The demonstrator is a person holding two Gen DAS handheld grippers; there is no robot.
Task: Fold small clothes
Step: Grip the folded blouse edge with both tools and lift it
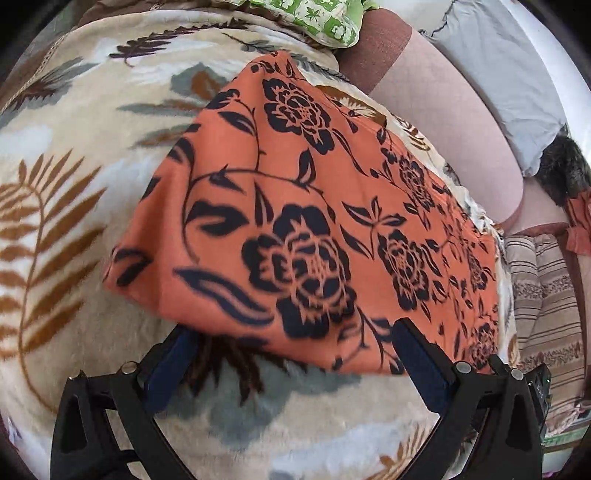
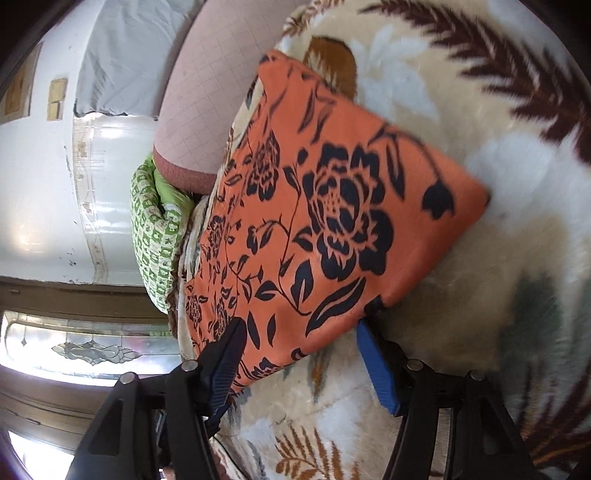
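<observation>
Two grippers face one orange floral cloth (image 1: 295, 206), which lies folded flat on a beige leaf-print blanket (image 1: 85, 206). Blanket spreads wide to the left of the left gripper (image 1: 291, 350) and to the right of the right gripper (image 2: 299, 343), so plenty of open room on those sides. Pink mattress edge (image 1: 443, 122) and a green patterned cushion (image 1: 325, 18) sit beyond the cloth's far side, tighter there. Striped bedding (image 1: 546, 295) lies off to the left gripper's right.

Left gripper: released, jaws spread wide, cloth's near edge just ahead of and over the fingertips (image 1: 413, 347), nothing pinched. Right gripper: also released, jaws apart, near edge of the cloth lying between them, pads (image 2: 376, 365) not pressing.

Risks, as I judge: the folded layers look loose, so a one-layer pinch would peel the fold open. Plush blanket could get caught with the cloth if the jaws dig in. Cloth's far long edge runs close to the blanket's edge, so a push forward could slide it off.
</observation>
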